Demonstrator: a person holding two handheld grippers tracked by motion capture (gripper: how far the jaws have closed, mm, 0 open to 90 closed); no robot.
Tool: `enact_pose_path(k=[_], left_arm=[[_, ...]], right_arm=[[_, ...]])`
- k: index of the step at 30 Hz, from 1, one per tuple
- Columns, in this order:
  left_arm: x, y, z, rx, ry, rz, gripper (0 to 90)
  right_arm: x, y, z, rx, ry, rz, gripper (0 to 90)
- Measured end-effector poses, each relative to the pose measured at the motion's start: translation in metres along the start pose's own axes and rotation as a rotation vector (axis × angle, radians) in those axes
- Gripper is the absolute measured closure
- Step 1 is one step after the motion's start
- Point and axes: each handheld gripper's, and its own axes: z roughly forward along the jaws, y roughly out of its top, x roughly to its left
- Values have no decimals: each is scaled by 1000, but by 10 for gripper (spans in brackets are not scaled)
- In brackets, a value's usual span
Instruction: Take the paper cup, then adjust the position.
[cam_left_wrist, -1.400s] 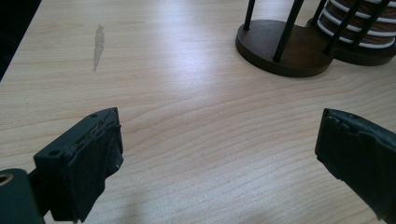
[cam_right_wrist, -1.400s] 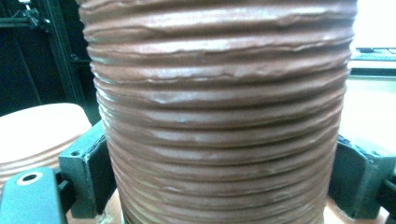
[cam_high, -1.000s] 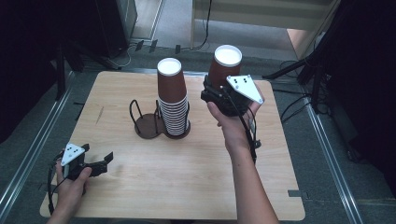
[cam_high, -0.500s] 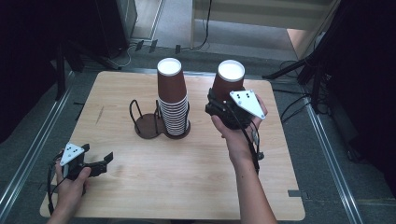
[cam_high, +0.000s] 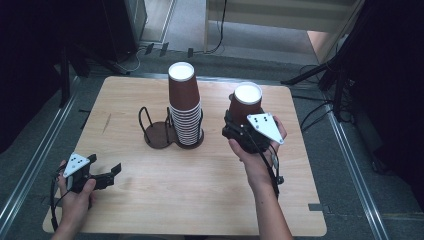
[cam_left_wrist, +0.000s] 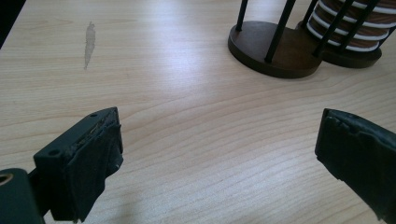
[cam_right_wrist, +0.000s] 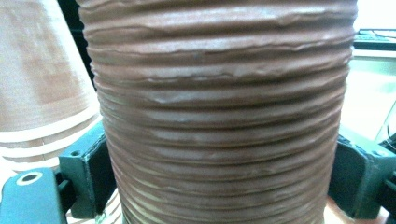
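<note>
My right hand-held gripper (cam_high: 239, 129) pinches the ribbed brown cup (cam_right_wrist: 219, 116), its ridges clear in the right gripper view, while my left hand-held gripper (cam_left_wrist: 219, 158) stays spread over the surface (cam_left_wrist: 187, 130).

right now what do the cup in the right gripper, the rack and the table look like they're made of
The cup looks like brown paper with a matte, ripple-ridged wall and a white inside; the right gripper has its jaws on either side of it. The rack seems to be dark wood or a wood-look base with thin black posts, likely metal. The table shows pale wood grain with a smooth, slightly glossy finish, possibly laminate.
</note>
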Motion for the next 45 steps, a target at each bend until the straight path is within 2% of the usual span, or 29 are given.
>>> enact_pose_path(k=[5, 6, 9, 11, 15, 18, 21, 30, 35, 36, 37, 39, 42, 45], left_arm=[[1, 0, -1, -10, -22, -6, 15], [1, 0, -2, -22, -38, -7, 15], [1, 0, -3, -31, -50, -2, 15], [1, 1, -3, -26, -51, 0, 15], [0, 3, -3, -15, -47, 10, 15], [0, 9, -4, -26, -85, 1, 15], [-7, 17, -3, -27, -95, 14, 15], [-38, 43, 2, -7, -182, 86, 15], [-59, 61, 8, -9, -215, 129, 15], [-59, 61, 8, -9, -215, 129, 15], [-68, 68, 13, 2, -251, 151, 15], [-78, 73, 19, 14, -279, 172, 15], [-92, 80, 26, 18, -291, 212, 15], [-101, 82, 28, 9, -314, 220, 15]], right_arm=[[-4, -13, -4, 14, -4, 13, 110], [-8, -22, -5, 25, -8, 25, 110], [-13, -29, -8, 32, -19, 31, 110], [-17, -33, -10, 38, -24, 40, 110], [-24, -40, -15, 44, -37, 24, 110], [-27, -45, -18, 50, -37, 37, 110], [-29, -52, -20, 61, -41, 24, 110], [-32, -66, -27, 86, -33, 11, 110], [-28, -75, -29, 104, -24, -2, 110], [-28, -75, -29, 104, -24, -2, 110], [-26, -79, -30, 111, -22, -7, 110], [-25, -82, -31, 120, -20, -7, 110], [-23, -88, -32, 137, -18, -25, 110], [-21, -92, -34, 144, -17, -47, 110]])
